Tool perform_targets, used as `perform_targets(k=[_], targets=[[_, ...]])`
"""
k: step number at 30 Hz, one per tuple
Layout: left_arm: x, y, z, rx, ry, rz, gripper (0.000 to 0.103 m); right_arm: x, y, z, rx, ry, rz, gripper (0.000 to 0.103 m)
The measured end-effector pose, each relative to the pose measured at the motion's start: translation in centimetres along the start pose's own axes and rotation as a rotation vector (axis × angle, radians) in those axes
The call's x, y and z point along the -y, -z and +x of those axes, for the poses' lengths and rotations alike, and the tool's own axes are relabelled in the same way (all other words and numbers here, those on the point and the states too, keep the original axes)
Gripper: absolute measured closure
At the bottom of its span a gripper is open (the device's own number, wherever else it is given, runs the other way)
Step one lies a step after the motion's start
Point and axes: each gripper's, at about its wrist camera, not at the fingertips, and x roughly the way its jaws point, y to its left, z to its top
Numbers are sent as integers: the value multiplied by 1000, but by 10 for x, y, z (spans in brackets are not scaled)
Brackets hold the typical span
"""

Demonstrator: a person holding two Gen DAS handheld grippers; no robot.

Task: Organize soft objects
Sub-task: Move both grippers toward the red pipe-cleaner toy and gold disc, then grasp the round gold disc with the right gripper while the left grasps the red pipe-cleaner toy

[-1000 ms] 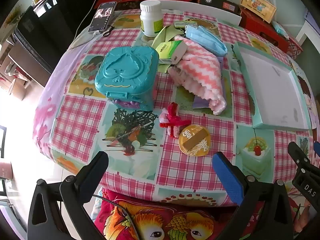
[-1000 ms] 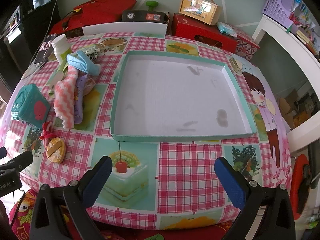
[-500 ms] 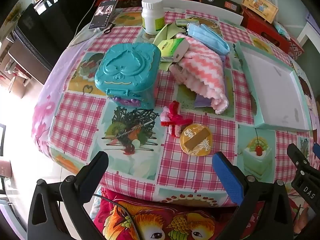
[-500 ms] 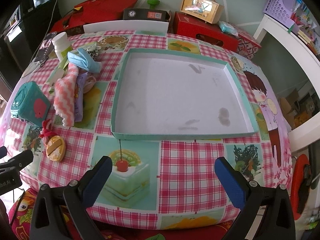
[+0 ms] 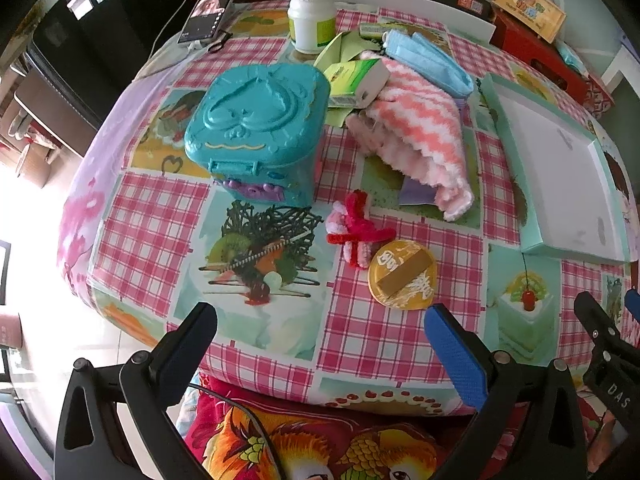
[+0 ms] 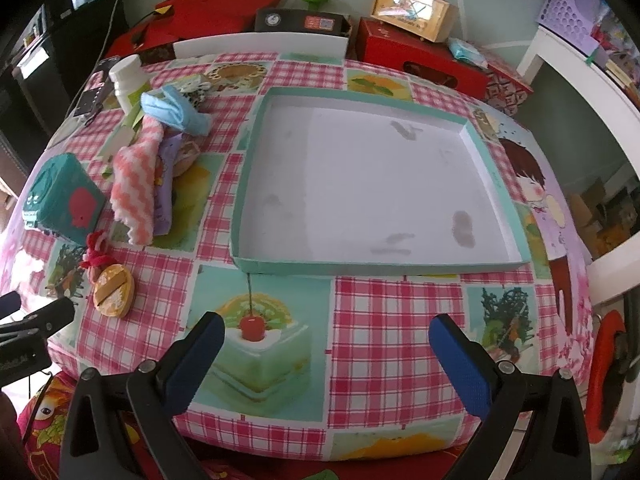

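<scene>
A pink-and-white zigzag cloth (image 5: 416, 120) lies on the checked table, with a blue face mask (image 5: 428, 58) behind it and a red-and-pink pipe-cleaner toy (image 5: 354, 232) in front. The cloth (image 6: 134, 184), mask (image 6: 176, 110) and toy (image 6: 94, 254) also show at the left of the right wrist view. An empty teal-rimmed white tray (image 6: 372, 266) sits mid-table; it also shows in the left wrist view (image 5: 532, 240). My left gripper (image 5: 320, 340) is open and empty at the table's near edge. My right gripper (image 6: 326, 344) is open and empty in front of the tray.
A teal plastic box (image 5: 256, 128), a round yellow lid (image 5: 402, 276), a white bottle (image 5: 312, 14), a green-white carton (image 5: 356, 78) and a phone (image 5: 210, 12) share the table. Red boxes (image 6: 420, 54) stand behind it. A white shelf (image 6: 580, 80) is at right.
The left gripper has moved slightly forward toward the table; objects appear a little closer. The right gripper view has barely shifted. Both grippers stay open.
</scene>
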Motion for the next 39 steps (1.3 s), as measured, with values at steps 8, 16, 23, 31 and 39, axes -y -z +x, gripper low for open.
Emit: perform_targets(k=[8, 16, 23, 31, 39], targets=[[-26, -11, 11, 41, 33, -73, 0, -39, -3, 6, 6, -113, -118, 0], [-55, -27, 31, 26, 112, -135, 0, -93, -7, 15, 3, -280, -236, 0], [-97, -33, 45, 23, 91, -151, 0, -123, -13, 34, -43, -391, -260, 5], [-124, -41, 61, 0, 138, -161, 0, -147, -15, 54, -69, -433, -301, 21], [-131, -55, 71, -47, 186, -169, 0, -174, -12, 64, -67, -435, -341, 43]])
